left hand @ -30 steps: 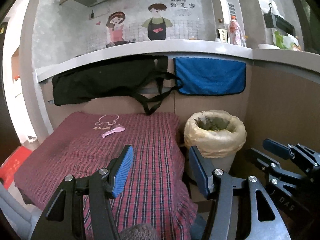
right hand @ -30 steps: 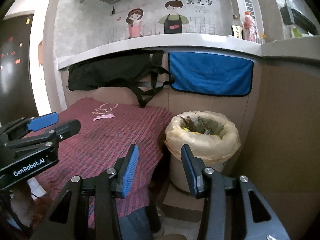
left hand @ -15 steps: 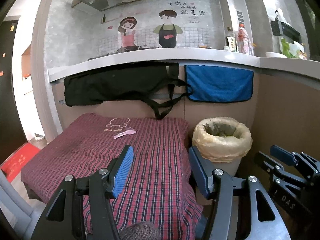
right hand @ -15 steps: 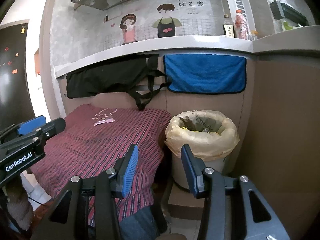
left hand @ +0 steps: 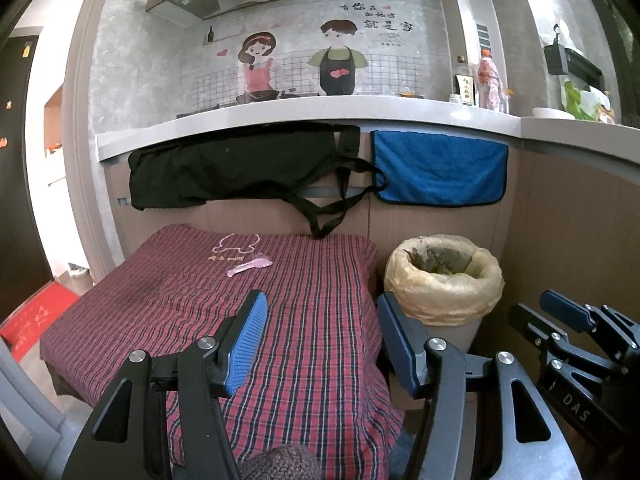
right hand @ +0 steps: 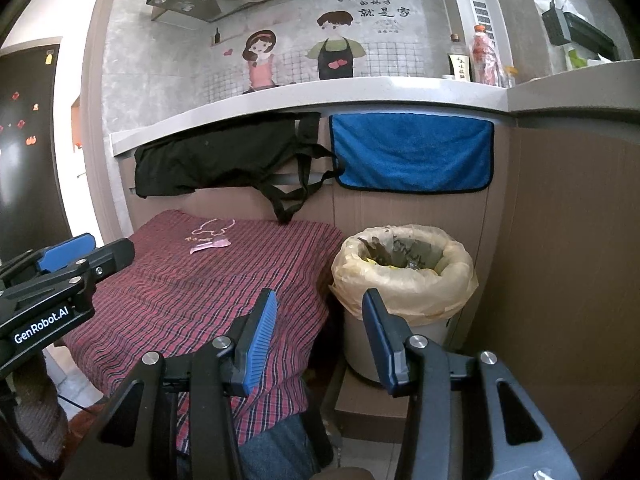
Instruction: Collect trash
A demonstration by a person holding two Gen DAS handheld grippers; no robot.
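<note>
A small pink wrapper (left hand: pixel 249 265) (right hand: pixel 209 245) lies near the far edge of a table under a red plaid cloth (left hand: pixel 208 304) (right hand: pixel 188 280). Right of the table stands a waste bin (left hand: pixel 443 276) (right hand: pixel 404 272) lined with a yellowish bag, trash inside. My left gripper (left hand: pixel 322 334) hangs open over the cloth's near right part, nothing between its blue pads. My right gripper (right hand: pixel 318 326) is open too, over the gap between table and bin. Each gripper shows at the edge of the other's view, the right gripper (left hand: pixel 568 320) and the left gripper (right hand: pixel 68 256).
A black apron (left hand: pixel 240 168) and a blue towel (left hand: pixel 438 168) hang from the counter ledge behind the table. Bottles (left hand: pixel 490 80) stand on the counter. A brown panel wall (right hand: pixel 568 240) closes the right side. A red mat (left hand: pixel 36 316) lies on the floor at left.
Both views have tilted up a little and pulled back slightly, so table and bin sit lower in the frames. Both grippers stay equally wide.
</note>
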